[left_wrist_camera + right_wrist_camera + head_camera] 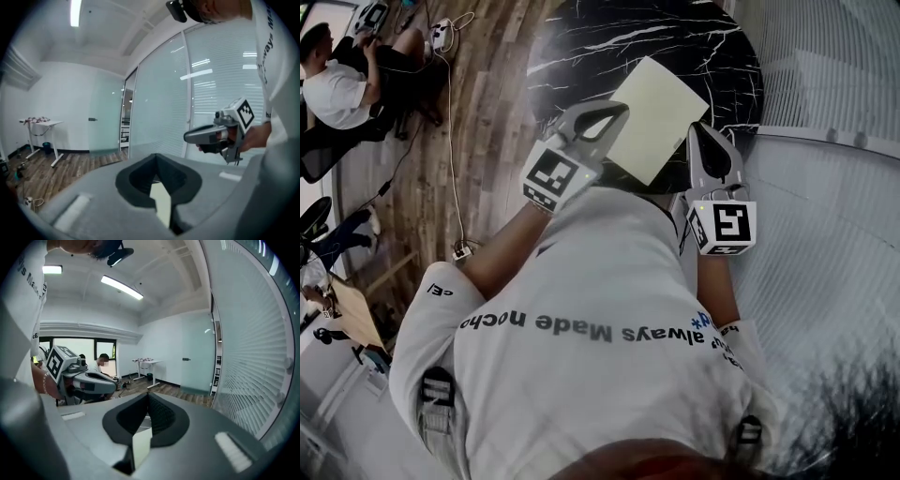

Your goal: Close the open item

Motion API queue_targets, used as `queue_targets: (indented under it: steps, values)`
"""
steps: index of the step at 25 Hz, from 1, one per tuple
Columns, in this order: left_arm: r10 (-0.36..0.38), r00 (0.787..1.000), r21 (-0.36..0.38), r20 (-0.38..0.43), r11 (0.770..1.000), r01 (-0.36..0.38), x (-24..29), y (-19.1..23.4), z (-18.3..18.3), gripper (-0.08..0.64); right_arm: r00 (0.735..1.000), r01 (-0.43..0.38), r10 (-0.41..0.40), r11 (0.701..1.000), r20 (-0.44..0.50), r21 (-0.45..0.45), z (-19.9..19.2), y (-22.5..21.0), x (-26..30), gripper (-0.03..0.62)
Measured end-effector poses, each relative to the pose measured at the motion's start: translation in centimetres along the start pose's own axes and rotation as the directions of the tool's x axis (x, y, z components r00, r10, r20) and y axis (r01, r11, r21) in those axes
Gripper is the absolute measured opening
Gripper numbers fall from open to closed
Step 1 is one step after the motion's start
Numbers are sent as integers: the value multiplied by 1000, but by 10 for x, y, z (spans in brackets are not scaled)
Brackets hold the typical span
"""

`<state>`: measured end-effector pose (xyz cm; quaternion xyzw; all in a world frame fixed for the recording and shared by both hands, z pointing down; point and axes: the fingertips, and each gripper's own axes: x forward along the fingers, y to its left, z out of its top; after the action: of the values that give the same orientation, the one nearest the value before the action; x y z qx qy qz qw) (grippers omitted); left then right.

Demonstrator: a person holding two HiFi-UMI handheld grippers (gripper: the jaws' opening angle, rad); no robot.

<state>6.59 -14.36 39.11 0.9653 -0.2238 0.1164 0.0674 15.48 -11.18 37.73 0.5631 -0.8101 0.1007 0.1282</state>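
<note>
– Booklet point(661, 112), starting at the pads: what have they got?
– Left pads point(140, 180) are pressed together on a thin pale edge standing upright between them. Right pads point(161, 416) are the same, clamped on another pale edge. Neither is released.
– So both grippers hold it?
– Yes: the left gripper point(617, 114) has its left edge and the right gripper point(701, 136) its right edge. It sits tilted over the near rim of the black marble table point(581, 37). Touching the top or held clear, cannot tell.
– Open or shut?
– Head view gives one plain pale face, no fold or spine visible. My guess is that it is spread flat with one cover in each grip, so the closing is set up but not yet made.
– Next move?
– Judgement only: swing one gripper over toward the other so the halves fold along the middle, with the other held steady. It is thin paper, and pulling the edges apart could crease or tear it.
– Surroundings?
– Wood floor to the left, with a seated person point(337, 80) well apart.
</note>
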Motion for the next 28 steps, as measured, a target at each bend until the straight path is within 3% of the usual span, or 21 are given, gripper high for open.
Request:
queue_targets:
  steps: [10,28]
  values:
    - [-20,992,15,125,1000,18,-9,-16,64,5,994,-51,51,999,101,-1,48,25,-18,2]
    - [-28,993,9,116,1000,27,-4,-24,60,5,993,-59,58,998,105,5,47,24,-20,2]
